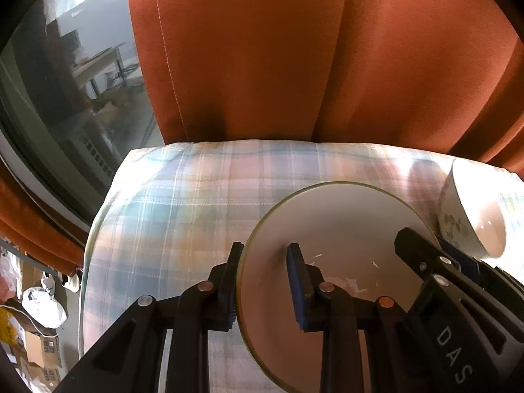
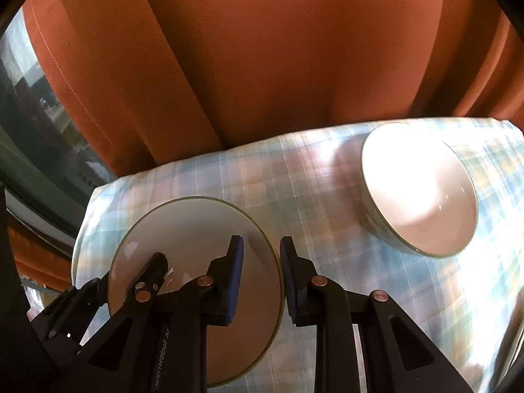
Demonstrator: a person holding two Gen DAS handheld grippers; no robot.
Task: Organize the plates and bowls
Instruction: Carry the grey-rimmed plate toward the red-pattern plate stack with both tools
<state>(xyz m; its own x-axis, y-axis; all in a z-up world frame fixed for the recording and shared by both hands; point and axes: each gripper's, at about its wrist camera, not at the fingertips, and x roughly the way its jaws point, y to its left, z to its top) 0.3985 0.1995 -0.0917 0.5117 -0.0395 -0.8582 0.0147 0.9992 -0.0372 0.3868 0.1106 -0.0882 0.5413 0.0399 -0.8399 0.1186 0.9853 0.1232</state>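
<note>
A white plate [image 1: 340, 222] with a thin green rim lies on the plaid tablecloth [image 1: 183, 203]. My left gripper [image 1: 266, 252] straddles the plate's left rim, one finger outside and one over the plate, jaws apart. My right gripper [image 2: 260, 245] straddles the same plate [image 2: 190, 229] at its right rim, jaws apart. It also shows at the right of the left wrist view. A white bowl with a leaf pattern [image 1: 471, 216] stands on the cloth to the right of the plate; it also shows in the right wrist view [image 2: 422, 193].
An orange curtain [image 1: 262, 59] hangs right behind the table's far edge. A window [image 1: 75, 91] is at the left. Boxes and bags [image 1: 39, 321] lie on the floor below the table's left edge.
</note>
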